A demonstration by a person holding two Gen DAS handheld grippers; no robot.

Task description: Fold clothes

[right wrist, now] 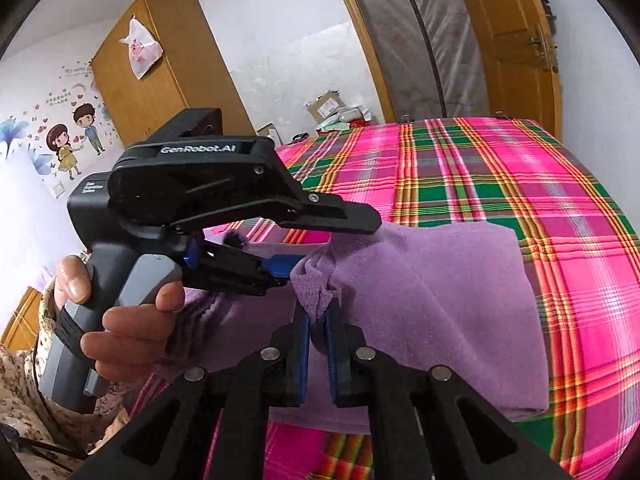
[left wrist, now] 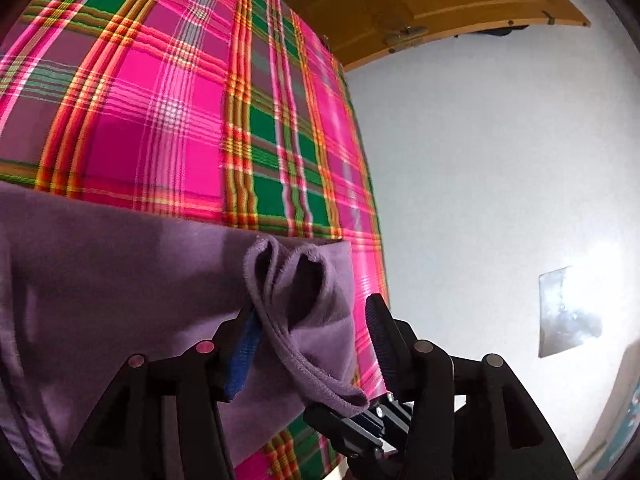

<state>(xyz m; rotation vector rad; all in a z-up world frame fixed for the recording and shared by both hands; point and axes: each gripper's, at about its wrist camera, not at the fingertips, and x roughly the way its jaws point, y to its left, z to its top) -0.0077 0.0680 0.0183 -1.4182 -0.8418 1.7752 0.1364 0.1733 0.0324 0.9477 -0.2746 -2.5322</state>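
Purple cloth [right wrist: 432, 280] bunched between both grippers. Right gripper [right wrist: 317, 320] pinches its gathered edge tight. Left gripper [left wrist: 316, 340] jaws spread wide, fold lying loose between them. Cloth lies folded on plaid bedsheet [right wrist: 500, 168], long axis running across bed.

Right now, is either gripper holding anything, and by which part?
The right gripper pinches a bunched edge of the purple fleece garment. The left gripper is open around another fold, not gripping it.
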